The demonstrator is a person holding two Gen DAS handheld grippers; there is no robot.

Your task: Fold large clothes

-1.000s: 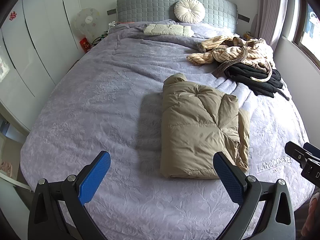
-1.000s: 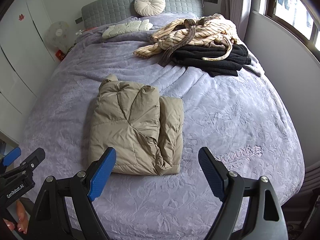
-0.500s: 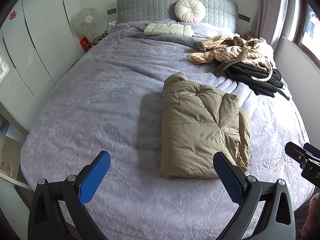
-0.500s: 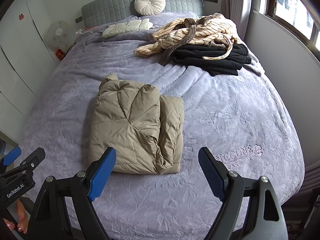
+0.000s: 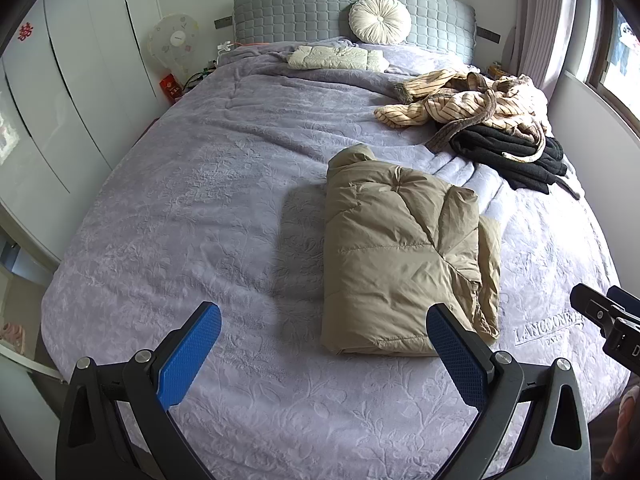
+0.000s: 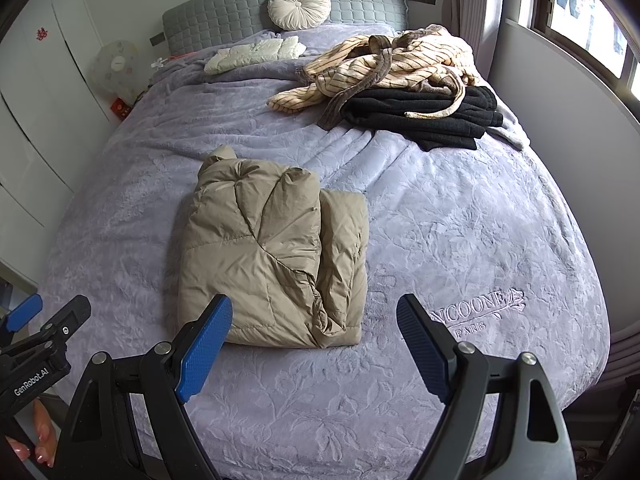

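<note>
A tan puffer jacket (image 5: 400,252) (image 6: 276,256) lies folded into a thick rectangle in the middle of the lilac bedspread (image 5: 200,200) (image 6: 460,220). My left gripper (image 5: 322,320) hangs open above the bed's near edge, nothing between its blue pads; its right pad overlaps the jacket's near corner in the picture. My right gripper (image 6: 314,318) is also open and empty, held just short of the jacket's near edge. Each view catches the other gripper's body at its side edge.
A striped cream robe (image 5: 464,100) (image 6: 396,64) is heaped over folded black clothes (image 5: 512,152) (image 6: 424,114) at the far right. A folded cream blanket (image 5: 332,58) and round cushion (image 5: 380,20) sit by the grey headboard. White wardrobes (image 5: 60,80) line the left, a window the right.
</note>
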